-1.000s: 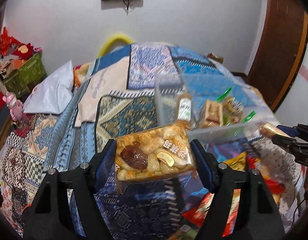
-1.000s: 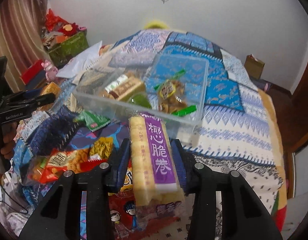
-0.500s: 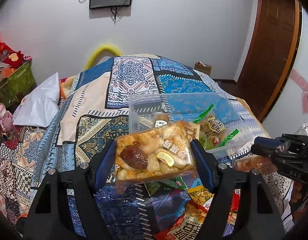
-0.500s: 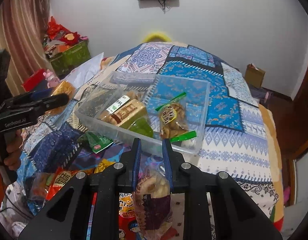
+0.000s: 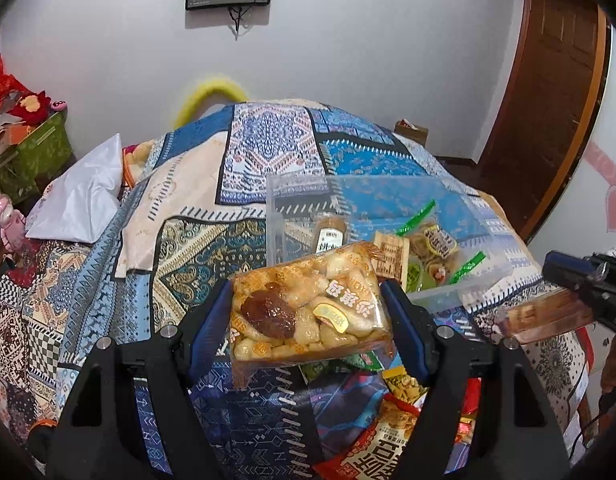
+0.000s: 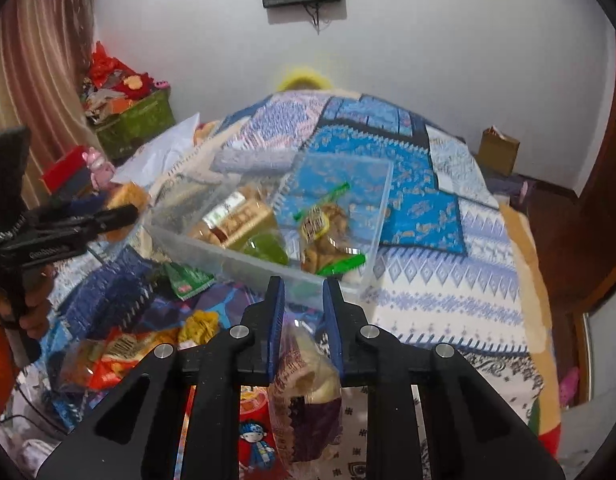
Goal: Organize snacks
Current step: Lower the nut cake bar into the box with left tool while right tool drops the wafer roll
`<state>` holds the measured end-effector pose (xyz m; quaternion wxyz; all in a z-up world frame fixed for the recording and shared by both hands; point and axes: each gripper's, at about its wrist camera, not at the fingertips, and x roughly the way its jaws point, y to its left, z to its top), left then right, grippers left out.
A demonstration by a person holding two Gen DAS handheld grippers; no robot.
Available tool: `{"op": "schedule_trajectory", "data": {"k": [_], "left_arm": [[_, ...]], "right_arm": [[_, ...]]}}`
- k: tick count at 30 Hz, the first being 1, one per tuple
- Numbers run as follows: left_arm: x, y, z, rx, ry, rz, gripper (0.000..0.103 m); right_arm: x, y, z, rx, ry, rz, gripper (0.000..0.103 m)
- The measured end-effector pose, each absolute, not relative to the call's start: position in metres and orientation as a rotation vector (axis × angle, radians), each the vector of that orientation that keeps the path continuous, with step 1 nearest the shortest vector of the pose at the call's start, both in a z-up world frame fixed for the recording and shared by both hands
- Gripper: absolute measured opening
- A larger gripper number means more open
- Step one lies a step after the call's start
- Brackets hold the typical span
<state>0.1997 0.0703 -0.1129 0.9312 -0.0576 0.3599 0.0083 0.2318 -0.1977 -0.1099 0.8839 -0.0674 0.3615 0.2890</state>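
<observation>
Both tools have swung nearer the clear bin (image 5: 459,280).
Left tool (image 5: 308,312) clamps a rice-cracker pack (image 5: 308,308), right tool (image 6: 304,312) a purple roll pack (image 6: 308,396); several snacks binned, loose packets (image 6: 120,356) remain on the bed.

I read "GenRobot.AI" in small white letters on the left hand-held gripper (image 6: 120,216), large white Chinese characters, upside down, on a red snack bag (image 5: 381,454), other packet labels too blurred for me to read
</observation>
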Motion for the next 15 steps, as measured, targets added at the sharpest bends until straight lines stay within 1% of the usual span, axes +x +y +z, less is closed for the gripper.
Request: {"op": "schedule_trajectory", "data": {"k": [8,15], "left_arm": [[0.211,0.067,-0.094,-0.113,0.684,0.019,0.074],[0.244,0.061,-0.102,-0.126,0.719,0.009,0.074]], "right_arm": [[0.247,-0.188,-0.072,-0.105,0.645,0.594,0.018],[0.279,-0.156,-0.068,-0.106,0.611,0.584,0.018]]}}
